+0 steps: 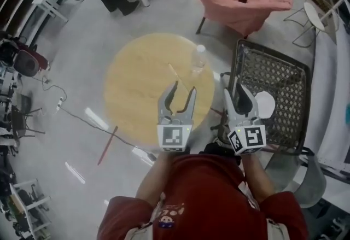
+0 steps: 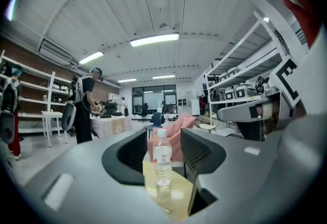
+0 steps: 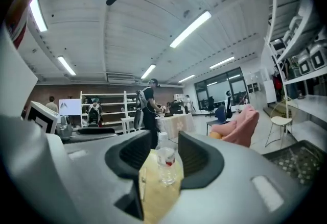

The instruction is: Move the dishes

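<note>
Plate: a white plate (image 1: 266, 104) lies flat on a black mesh chair (image 1: 284, 77), just right of the round wooden surface (image 1: 136, 86).
Right gripper (image 1: 238, 95): released, jaws apart and empty, at the surface's right edge. The plate sits just to its right, so it is the nearer one.
Left gripper (image 1: 180, 91): released and empty, over the surface.
Bottle (image 1: 198, 58): upright on the surface's far right part.

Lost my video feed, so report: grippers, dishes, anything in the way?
Left gripper and right gripper both open, empty. White dish on mesh chair beside right gripper, untouched. Water bottle upright on round table, ahead of both grippers.
</note>
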Demonstrator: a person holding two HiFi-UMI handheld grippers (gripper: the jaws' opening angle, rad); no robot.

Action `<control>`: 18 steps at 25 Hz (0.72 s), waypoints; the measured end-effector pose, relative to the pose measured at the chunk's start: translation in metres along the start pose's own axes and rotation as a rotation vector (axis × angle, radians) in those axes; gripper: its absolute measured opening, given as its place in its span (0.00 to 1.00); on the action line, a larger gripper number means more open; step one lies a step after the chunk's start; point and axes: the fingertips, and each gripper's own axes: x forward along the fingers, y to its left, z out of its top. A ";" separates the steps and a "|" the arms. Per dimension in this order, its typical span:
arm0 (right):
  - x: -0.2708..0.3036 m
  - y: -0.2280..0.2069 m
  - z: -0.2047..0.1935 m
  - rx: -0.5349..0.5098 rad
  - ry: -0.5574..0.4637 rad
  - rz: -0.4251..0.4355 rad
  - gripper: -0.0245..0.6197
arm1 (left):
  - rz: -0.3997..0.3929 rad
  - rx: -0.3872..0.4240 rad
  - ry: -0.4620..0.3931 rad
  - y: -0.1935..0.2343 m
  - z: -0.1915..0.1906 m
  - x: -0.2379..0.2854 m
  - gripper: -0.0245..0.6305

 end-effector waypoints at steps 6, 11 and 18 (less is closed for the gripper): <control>0.021 0.050 -0.006 -0.024 0.012 0.094 0.29 | 0.084 0.012 -0.106 0.044 0.020 -0.042 0.34; 0.039 0.088 -0.017 -0.024 0.047 0.172 0.29 | 0.140 -0.002 -0.118 0.077 0.020 -0.067 0.31; 0.071 0.118 -0.039 -0.036 0.119 0.197 0.29 | 0.195 -0.032 -0.140 0.117 0.020 -0.086 0.22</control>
